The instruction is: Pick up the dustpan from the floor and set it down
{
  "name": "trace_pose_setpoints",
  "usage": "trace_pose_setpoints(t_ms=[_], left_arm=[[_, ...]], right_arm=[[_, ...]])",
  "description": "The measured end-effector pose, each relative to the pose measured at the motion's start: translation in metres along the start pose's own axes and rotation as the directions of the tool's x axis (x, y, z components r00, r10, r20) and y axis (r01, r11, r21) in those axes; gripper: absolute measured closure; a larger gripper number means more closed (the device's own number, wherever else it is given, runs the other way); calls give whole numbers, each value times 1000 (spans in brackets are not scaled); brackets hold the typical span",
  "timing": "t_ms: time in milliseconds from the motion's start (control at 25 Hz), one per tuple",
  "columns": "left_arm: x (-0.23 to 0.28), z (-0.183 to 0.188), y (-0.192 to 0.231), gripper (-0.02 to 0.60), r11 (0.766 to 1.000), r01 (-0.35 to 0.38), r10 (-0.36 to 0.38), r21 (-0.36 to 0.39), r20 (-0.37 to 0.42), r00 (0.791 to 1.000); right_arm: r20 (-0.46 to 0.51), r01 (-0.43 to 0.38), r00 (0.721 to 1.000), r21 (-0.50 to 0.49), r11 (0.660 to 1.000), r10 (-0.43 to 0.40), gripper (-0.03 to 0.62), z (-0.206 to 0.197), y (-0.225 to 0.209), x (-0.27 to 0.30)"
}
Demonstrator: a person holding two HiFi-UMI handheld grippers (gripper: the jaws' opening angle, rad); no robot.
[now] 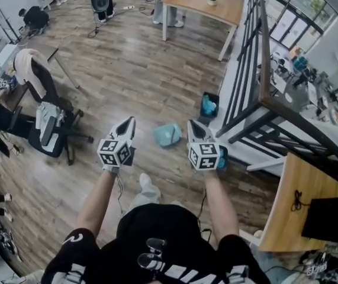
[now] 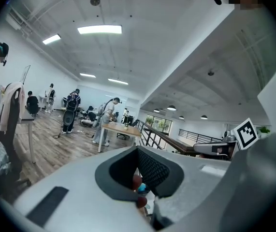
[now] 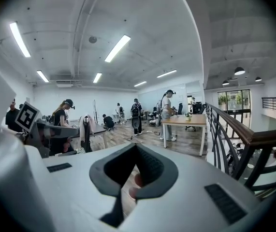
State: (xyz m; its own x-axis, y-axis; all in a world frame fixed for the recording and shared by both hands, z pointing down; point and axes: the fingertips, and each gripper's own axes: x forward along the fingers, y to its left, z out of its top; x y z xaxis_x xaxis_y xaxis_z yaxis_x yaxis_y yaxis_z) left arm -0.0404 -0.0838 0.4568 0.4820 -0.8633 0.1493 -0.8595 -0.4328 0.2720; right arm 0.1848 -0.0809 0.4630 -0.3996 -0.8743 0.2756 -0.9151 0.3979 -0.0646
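The light blue dustpan (image 1: 167,134) lies on the wooden floor, in the head view between and just beyond my two grippers. My left gripper (image 1: 128,123) is held out to the dustpan's left, above the floor, with its jaws together and nothing in them. My right gripper (image 1: 193,125) is to the dustpan's right, also with jaws together and nothing held. In the left gripper view the left gripper (image 2: 140,178) points almost level across the room. The right gripper (image 3: 137,170) points the same way in the right gripper view.
A black metal railing (image 1: 257,58) runs along the right. A dark bin (image 1: 205,113) with something blue inside stands by its foot. An office chair (image 1: 50,129) draped with clothes is at the left, a wooden table (image 1: 204,5) far ahead, a wooden desk (image 1: 296,200) at right.
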Motion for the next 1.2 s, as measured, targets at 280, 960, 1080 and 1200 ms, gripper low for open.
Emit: trace_pose_setpoints(t_ms=[280, 960, 1080, 1200], left_arm=[[39, -2, 54, 584, 999, 51, -51, -6, -27, 998], [135, -97, 88, 584, 992, 106, -114, -67, -137, 984], [154, -122, 93, 584, 994, 81, -91, -73, -144, 985], [175, -145, 102, 584, 995, 62, -74, -79, -148, 986]], right_arm=[[-15, 40, 999, -1, 999, -40, 606, -3, 10, 59], [-201, 71, 977, 19, 997, -65, 496, -126, -48, 166], [-259, 45, 965, 23, 999, -38, 474, -166, -59, 181], [-298, 29, 954, 10, 1000, -25, 447, -205, -70, 204]])
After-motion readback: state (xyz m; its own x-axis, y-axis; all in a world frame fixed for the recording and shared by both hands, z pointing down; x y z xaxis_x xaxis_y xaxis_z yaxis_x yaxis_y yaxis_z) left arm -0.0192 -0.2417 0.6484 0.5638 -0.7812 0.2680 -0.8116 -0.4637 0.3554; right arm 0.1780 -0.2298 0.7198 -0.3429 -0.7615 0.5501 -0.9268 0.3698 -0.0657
